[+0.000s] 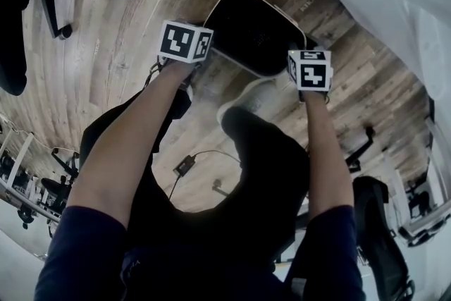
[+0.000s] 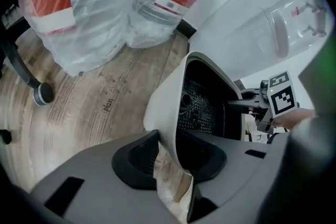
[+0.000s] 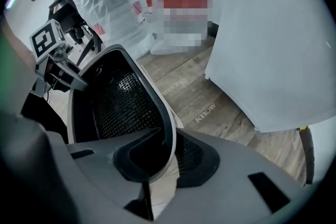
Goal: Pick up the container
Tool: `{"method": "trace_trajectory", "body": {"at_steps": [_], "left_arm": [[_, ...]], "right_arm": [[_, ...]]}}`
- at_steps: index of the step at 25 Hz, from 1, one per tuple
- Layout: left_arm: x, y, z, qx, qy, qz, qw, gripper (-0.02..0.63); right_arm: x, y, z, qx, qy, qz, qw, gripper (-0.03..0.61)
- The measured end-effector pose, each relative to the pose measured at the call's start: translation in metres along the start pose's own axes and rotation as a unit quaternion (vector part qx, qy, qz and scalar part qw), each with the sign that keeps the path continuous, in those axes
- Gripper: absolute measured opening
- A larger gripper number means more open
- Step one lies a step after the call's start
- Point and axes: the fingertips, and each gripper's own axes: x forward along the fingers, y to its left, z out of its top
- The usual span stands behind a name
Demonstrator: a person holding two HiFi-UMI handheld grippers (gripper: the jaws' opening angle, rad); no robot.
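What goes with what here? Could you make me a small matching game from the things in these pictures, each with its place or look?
Things:
1. container
2. left claw
3. right claw
4. bags

Descriptions:
A. clear plastic with red labels
B. grips the container's right rim, as the head view shows it
C. black mesh inside, pale rim
D. grips the container's left rim, as the head view shows it

Pairs: 1-C, 2-D, 3-B, 4-A
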Motion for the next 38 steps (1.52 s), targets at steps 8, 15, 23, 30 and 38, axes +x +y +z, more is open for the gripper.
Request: {"method": "trace_trajectory", "body": {"at_steps": [8, 15, 23, 30, 38], "left_arm": [[-0.031, -0.009, -0.008, 0.031, 0.025, 0.018, 0.9991, 0.120], [-0.139, -0.050, -0.007, 0.046, 0.010, 0.012, 0.9988, 0.117], [-0.313, -0.122, -0.006, 0.068, -0.068, -0.009, 0.9953, 0.124], [-0.446, -0.184, -0.037, 0.050, -0.116, -0.003, 0.9919, 0.115], [-0.548, -0.236, -0.049, 0.060, -0.153, -0.014, 0.9863, 0.115]], "right_arm": [[-0.032, 0.011, -0.002, 0.013, 0.000, -0.012, 1.000, 0.066], [-0.149, 0.039, 0.024, 0.027, -0.023, -0.021, 0.999, 0.064], [-0.340, 0.071, 0.080, -0.004, -0.098, -0.068, 0.993, 0.061], [-0.496, 0.110, 0.086, 0.008, -0.145, -0.098, 0.985, 0.057], [-0.610, 0.134, 0.085, 0.016, -0.183, -0.112, 0.976, 0.055]]}}
